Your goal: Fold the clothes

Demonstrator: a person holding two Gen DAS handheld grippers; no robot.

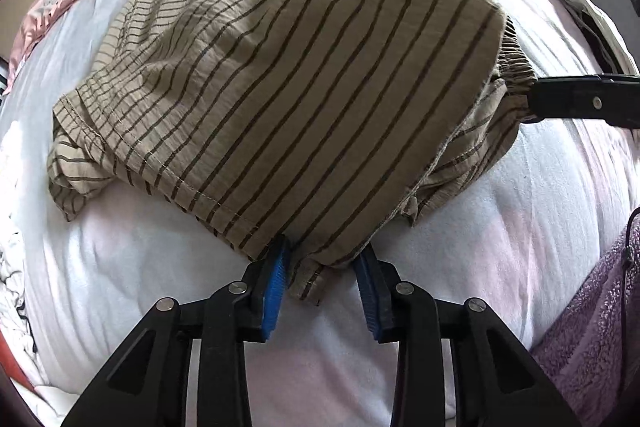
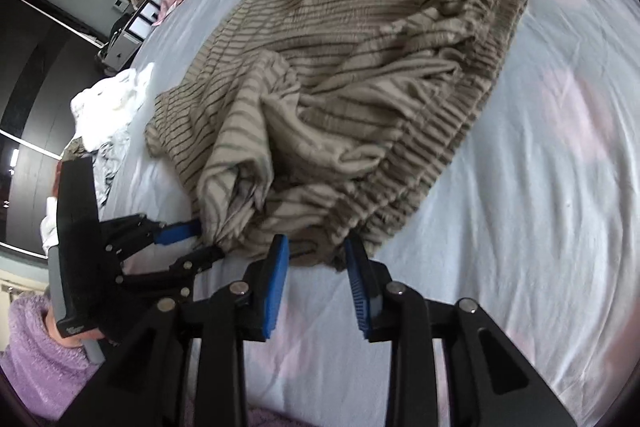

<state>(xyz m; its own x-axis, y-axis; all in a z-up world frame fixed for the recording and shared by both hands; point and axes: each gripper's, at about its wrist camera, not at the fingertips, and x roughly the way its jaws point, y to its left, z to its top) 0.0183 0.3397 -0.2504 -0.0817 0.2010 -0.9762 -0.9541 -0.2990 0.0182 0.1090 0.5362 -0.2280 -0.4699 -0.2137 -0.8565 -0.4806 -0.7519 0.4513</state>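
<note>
On the bed [image 1: 120, 267], striped shorts [image 1: 288, 75] lie half-folded — left gripper [image 1: 325, 263] and right gripper [image 2: 316, 255], jaws apart, straddling hem and waistband. Best clamped evenly, then drawn over flat — no bunching.

The left black two-finger gripper with blue ribbed pads [image 1: 324, 259] has its jaws spread apart, fabric lying between the tips. The right gripper of the same build [image 2: 316, 255] likewise stands with jaws parted. A purple fleece sleeve [image 2: 36, 359] covers the left arm.
</note>
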